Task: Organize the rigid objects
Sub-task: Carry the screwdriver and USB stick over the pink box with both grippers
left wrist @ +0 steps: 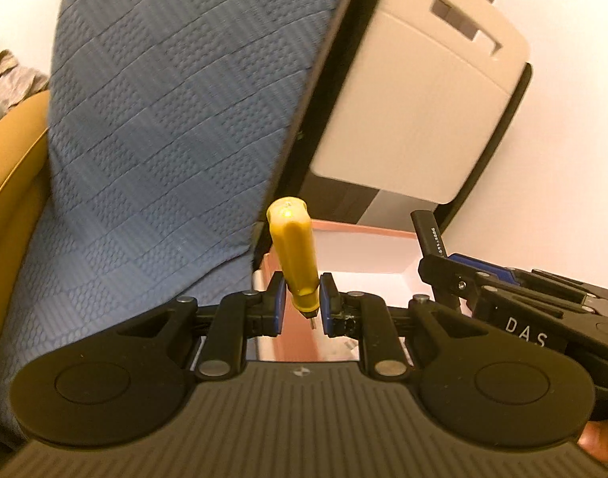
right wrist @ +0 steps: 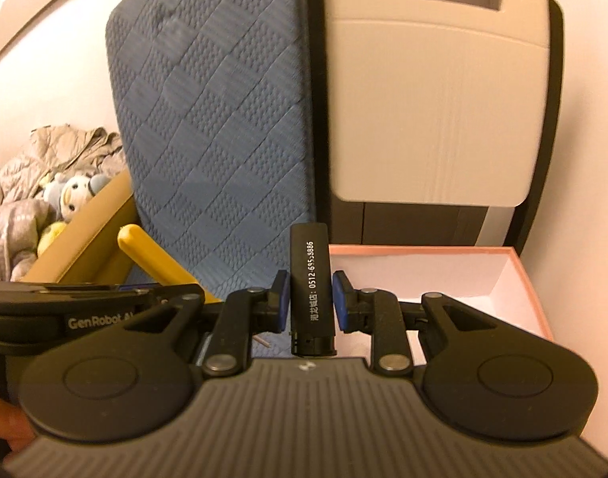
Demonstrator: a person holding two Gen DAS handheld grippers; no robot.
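Observation:
My left gripper [left wrist: 302, 302] is shut on a yellow-handled screwdriver [left wrist: 294, 255], held upright with its handle up and its metal tip down between the pads. My right gripper [right wrist: 310, 300] is shut on a black lighter [right wrist: 311, 286] with white printed digits, standing upright. Both hang in front of an open pink box [right wrist: 519, 279] with a white inside; it also shows in the left wrist view [left wrist: 363, 235]. The screwdriver handle [right wrist: 144, 251] and left gripper show at the left of the right wrist view. The right gripper [left wrist: 443, 275] with the lighter [left wrist: 427, 235] shows at the right of the left wrist view.
A blue quilted cushion [right wrist: 216, 119] leans upright behind the grippers, next to a beige panel with a handle slot [right wrist: 439, 91]. A mustard-yellow frame [right wrist: 85, 235], grey bedding and plush toys [right wrist: 73, 195] lie at the left. A white wall is at the right.

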